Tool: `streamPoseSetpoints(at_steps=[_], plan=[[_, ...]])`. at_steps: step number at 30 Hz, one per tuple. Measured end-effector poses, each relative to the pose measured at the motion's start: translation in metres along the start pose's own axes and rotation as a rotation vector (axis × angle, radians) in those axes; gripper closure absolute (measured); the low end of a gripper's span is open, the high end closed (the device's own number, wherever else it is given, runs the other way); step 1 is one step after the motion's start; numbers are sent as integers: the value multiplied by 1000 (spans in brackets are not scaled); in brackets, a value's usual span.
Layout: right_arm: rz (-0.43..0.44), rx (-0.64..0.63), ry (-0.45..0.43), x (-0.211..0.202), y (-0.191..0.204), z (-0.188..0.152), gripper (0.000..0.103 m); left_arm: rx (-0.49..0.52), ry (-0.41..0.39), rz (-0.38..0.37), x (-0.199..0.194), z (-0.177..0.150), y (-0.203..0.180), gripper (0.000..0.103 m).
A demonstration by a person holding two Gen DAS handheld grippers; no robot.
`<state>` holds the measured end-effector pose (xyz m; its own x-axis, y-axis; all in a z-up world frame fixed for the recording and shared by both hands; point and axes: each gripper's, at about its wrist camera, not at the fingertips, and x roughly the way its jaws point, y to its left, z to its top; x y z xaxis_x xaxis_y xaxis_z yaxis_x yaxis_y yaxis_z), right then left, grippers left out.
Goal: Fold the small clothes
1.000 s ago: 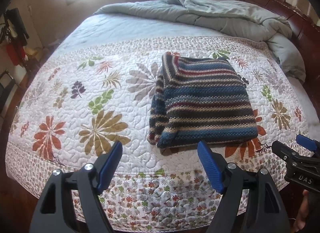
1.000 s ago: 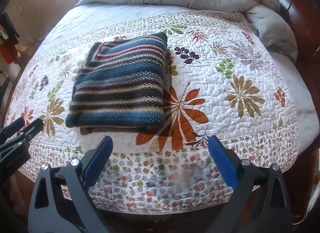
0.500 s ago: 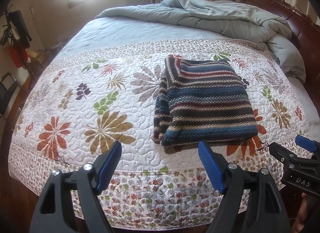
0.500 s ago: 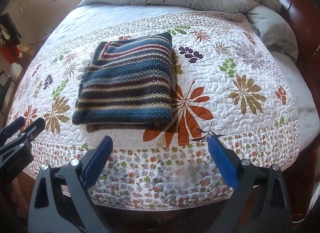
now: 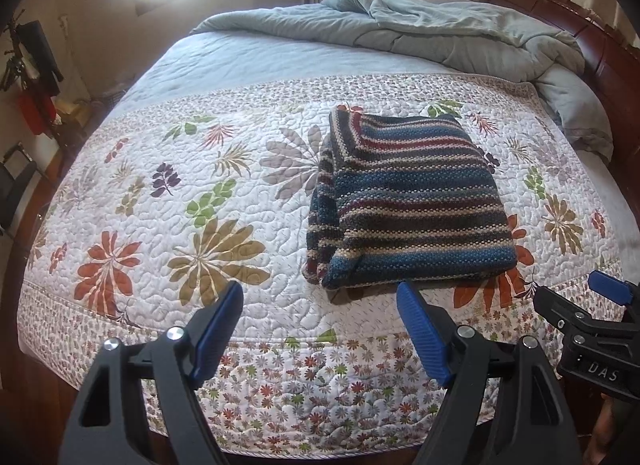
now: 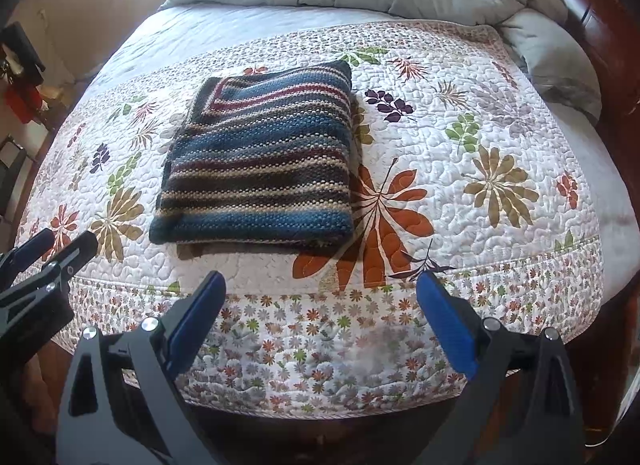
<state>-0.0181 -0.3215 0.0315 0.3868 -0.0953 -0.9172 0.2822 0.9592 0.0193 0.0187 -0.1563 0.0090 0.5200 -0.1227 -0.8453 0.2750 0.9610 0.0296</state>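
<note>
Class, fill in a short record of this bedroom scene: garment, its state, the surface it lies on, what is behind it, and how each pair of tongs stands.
garment: striped knitted sweater
state: folded into a neat rectangle, lying flat
surface: floral quilt on the bed
behind: crumpled grey-blue duvet by the wooden headboard
left tongs: open, empty, above the quilt's near edge, clear of the sweater
right tongs: open, empty, also clear of the sweater

A white quilted bedspread [image 5: 248,169] printed with coloured leaves is covering the bed. A rumpled grey-blue duvet [image 5: 452,33] is lying at 12 o'clock, a dark red wooden headboard [image 5: 608,61] standing at 2 o'clock.
</note>
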Motion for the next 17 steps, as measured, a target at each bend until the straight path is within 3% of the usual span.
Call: streamPoseSetpoints(at_steps=[17], plan=[[29, 2, 1, -3, 3, 0, 7, -6, 11, -8, -3, -1, 0, 21]])
